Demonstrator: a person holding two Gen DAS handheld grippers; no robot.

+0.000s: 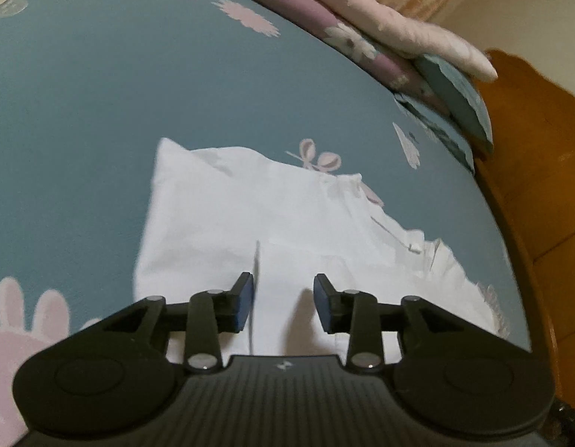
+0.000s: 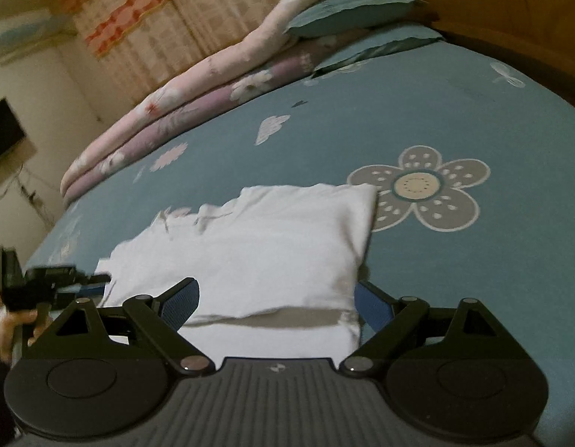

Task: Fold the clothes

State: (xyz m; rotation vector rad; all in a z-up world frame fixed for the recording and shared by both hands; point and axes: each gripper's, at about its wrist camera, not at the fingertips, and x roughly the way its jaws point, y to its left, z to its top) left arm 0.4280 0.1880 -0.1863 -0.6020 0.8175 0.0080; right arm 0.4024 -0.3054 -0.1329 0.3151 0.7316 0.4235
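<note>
Two grippers, fingers spread, nothing pinched: left [image 1: 283, 303], right [image 2: 278, 307] over folded white garment [image 2: 272, 246]; no text legible.

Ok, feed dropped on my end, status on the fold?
Left gripper open, empty. Right gripper open wide over white garment, not gripping. Garment folded on blue bedsheet. Nothing in the way.

Each gripper, left gripper [image 1: 283, 303] and right gripper [image 2: 276, 305], is matte black: 2 blue-padded fingers, silver pivot screws, and a ribbed grey housing behind them.
</note>
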